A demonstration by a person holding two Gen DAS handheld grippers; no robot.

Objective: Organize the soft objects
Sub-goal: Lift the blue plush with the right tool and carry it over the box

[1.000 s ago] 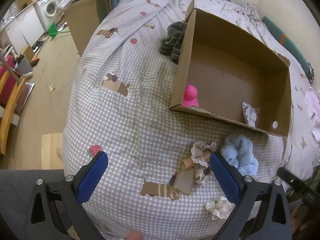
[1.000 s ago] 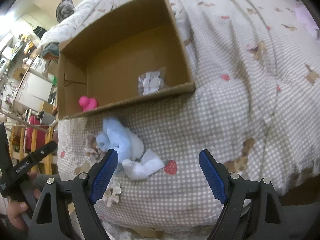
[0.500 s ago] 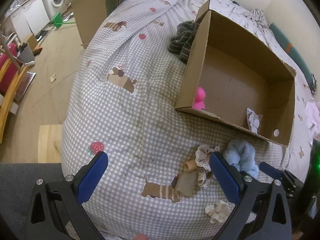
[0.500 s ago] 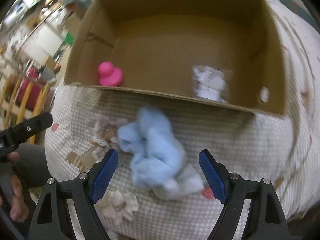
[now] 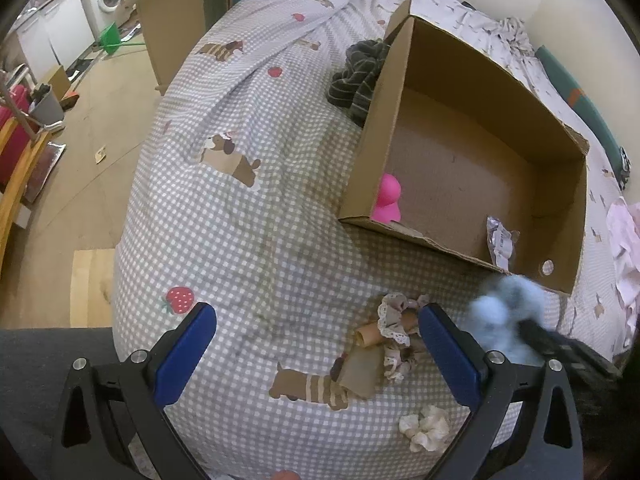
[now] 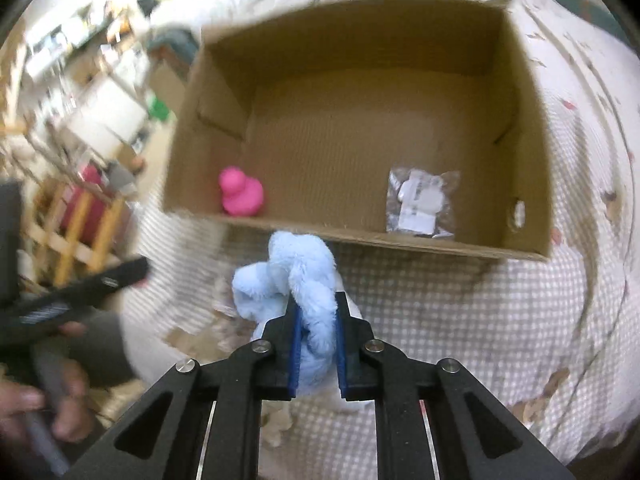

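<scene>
My right gripper point(image 6: 317, 324) is shut on a fluffy light-blue plush point(image 6: 294, 276) and holds it just in front of the near wall of an open cardboard box point(image 6: 400, 240). The plush also shows blurred in the left wrist view point(image 5: 506, 304). The box point(image 5: 380, 120) holds a pink rubber duck point(image 6: 240, 192) and a clear packet point(image 6: 422, 202). My left gripper point(image 5: 316, 344) is open and empty above the checked bedspread. A brown lace-trimmed cloth doll point(image 5: 384, 340) and a cream scrunchie point(image 5: 426, 428) lie by its right finger.
A dark striped cloth point(image 5: 360, 76) lies against the box's far left wall. The bed edge drops to a wooden floor point(image 5: 92, 152) on the left, with wooden chairs and a second cardboard box point(image 5: 172, 28). Pink fabric point(image 5: 624, 232) lies at the far right.
My right gripper has closed on the blue plush and lifted it toward the box. The left gripper has stayed open and shifted only slightly.
</scene>
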